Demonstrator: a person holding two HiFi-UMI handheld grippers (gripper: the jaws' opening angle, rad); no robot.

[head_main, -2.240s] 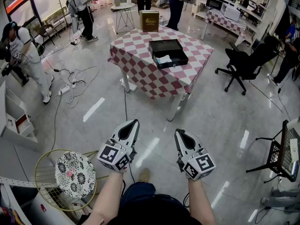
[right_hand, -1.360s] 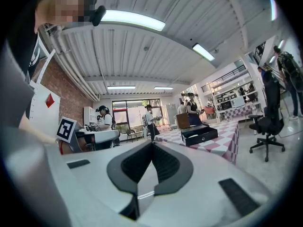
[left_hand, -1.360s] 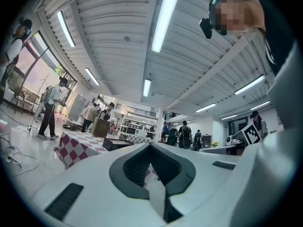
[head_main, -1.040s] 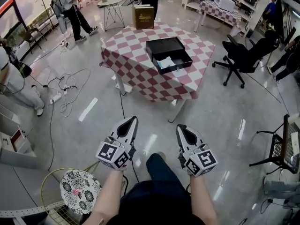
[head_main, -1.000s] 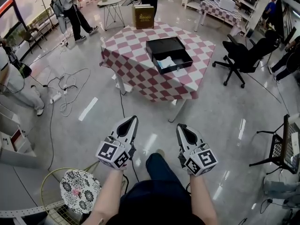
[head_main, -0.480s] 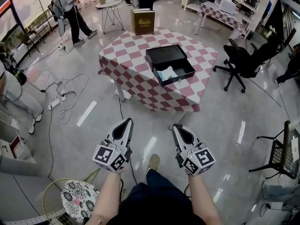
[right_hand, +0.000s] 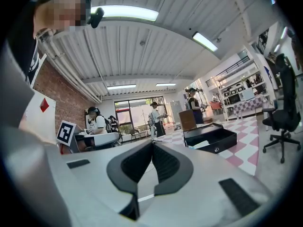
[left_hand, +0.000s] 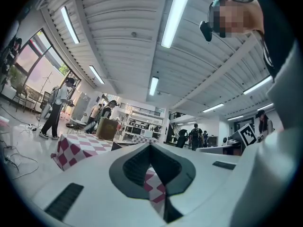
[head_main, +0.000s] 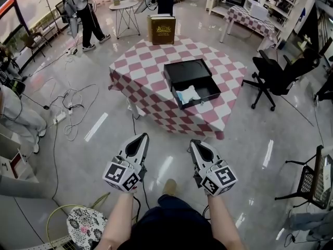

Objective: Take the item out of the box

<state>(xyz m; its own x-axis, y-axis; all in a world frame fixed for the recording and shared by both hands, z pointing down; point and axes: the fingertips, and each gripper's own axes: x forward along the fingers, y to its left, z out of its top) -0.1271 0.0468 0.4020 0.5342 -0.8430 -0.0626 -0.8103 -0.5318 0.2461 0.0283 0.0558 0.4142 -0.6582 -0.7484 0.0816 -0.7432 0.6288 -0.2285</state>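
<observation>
Mostly, the box (right_hand: pixel 224 142) hides its pale item (right_hand: pixel 199 144).

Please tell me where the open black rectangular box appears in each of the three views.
Head view: the open black rectangular box lies above centre.
Left gripper view: almost wholly hidden; only a dark corner, probably its own, shows low and left of centre.
Right gripper view: right of centre, at mid-height.
Shared landmark: the red-and-white checked tablecloth beneath it.

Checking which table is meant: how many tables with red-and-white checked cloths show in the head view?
2. The centre table bears the open black box; the far table stands at upper right. More may be out of view.
</observation>
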